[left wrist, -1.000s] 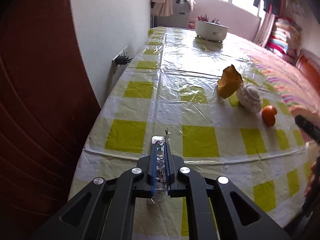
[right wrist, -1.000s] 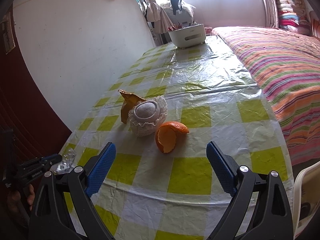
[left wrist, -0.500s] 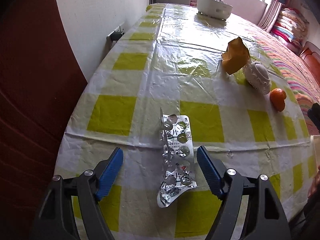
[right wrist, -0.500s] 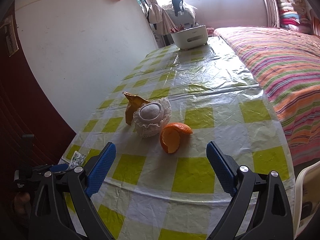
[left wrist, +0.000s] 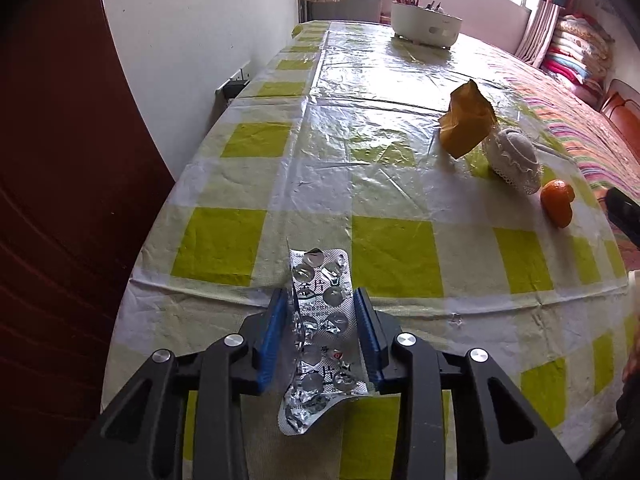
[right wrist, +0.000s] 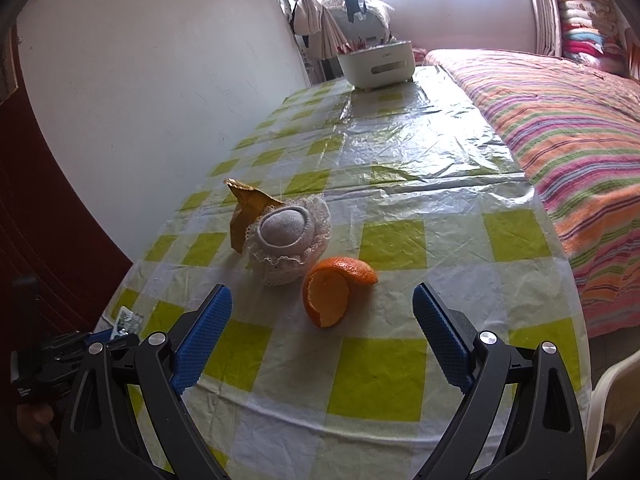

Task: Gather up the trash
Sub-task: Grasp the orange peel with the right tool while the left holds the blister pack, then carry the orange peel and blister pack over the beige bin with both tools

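A crumpled silver pill blister pack (left wrist: 320, 320) lies on the checked tablecloth near its front edge. My left gripper (left wrist: 322, 300) has its blue pads closed in against both long sides of the pack. The pack's tip also shows in the right wrist view (right wrist: 128, 317). An orange peel (right wrist: 332, 290) lies just ahead of my right gripper (right wrist: 322, 316), which is wide open and empty. Behind the peel are a lace-trimmed white pouch (right wrist: 288, 240) and a crumpled orange-brown wrapper (right wrist: 246, 210).
A white pot (right wrist: 378, 65) stands at the table's far end. A white wall runs along the left. A striped bed (right wrist: 568, 128) lies to the right. A dark red door (left wrist: 60, 200) is at the near left. A white chair edge (right wrist: 612, 408) shows at lower right.
My left gripper opened half a second ago with the blister pack lying flat between its fingers, and has now closed in on the pack's sides. My right gripper moved slightly closer to the peel.
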`<state>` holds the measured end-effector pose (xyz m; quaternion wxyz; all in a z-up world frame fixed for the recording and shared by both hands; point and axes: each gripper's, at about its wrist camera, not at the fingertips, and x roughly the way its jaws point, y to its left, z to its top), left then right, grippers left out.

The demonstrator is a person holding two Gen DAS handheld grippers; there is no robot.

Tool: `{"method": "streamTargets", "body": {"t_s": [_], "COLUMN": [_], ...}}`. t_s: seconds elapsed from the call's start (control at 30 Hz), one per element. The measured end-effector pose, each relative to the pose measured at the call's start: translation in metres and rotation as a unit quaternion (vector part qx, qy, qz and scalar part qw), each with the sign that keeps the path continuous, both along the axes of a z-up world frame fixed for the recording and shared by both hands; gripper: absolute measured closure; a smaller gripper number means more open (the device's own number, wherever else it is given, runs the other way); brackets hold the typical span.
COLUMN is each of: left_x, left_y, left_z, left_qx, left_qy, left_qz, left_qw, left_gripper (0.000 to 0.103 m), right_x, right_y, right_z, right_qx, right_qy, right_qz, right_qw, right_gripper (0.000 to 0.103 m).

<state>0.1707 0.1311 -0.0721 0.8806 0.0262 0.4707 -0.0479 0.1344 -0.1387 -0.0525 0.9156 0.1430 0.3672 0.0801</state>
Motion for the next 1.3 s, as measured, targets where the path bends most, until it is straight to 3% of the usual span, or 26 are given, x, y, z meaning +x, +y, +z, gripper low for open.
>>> {"method": "streamTargets", "body": {"t_s": [0.37, 0.57, 0.6, 0.63, 0.73, 0.83, 1.3], "left_x": [-0.009, -0.016, -0.016, -0.016, -0.018, -0.02, -0.031], "left_y": [-0.011, -0.019, -0.02, -0.021, -0.024, -0.027, -0.046], "left_z": [0.013, 0.015, 0.015, 0.014, 0.014, 0.015, 0.026], "left_qx": [-0.022, -0.024, -0.022, -0.02, -0.02, -0.019, -0.04], "left_qy": [-0.028, -0.03, -0.03, -0.03, -0.031, -0.032, -0.052], "left_qz": [-0.03, -0.044, -0.046, -0.048, -0.056, -0.061, -0.086], "left_qw": [0.9989, 0.9983, 0.9982, 0.9982, 0.9978, 0.9974, 0.9941], "left_gripper": [0.069, 0.069, 0.069, 0.069, 0.069, 0.069, 0.069], "right_x": [0.039, 0.053, 0.055, 0.057, 0.058, 0.056, 0.003], "right_y": [0.021, 0.024, 0.024, 0.023, 0.024, 0.024, -0.005], "right_z": [-0.028, -0.036, -0.036, -0.035, -0.035, -0.033, -0.002], "right_qx": [-0.068, -0.072, -0.076, -0.077, -0.079, -0.071, -0.024], "right_qy": [0.053, 0.077, 0.08, 0.082, 0.085, 0.088, 0.039], "right_qz": [0.028, 0.031, 0.03, 0.031, 0.034, 0.041, 0.038], "right_qw": [0.996, 0.994, 0.993, 0.993, 0.993, 0.993, 0.998], "right_gripper": [0.012, 0.014, 0.017, 0.033, 0.056, 0.068, 0.069]}}
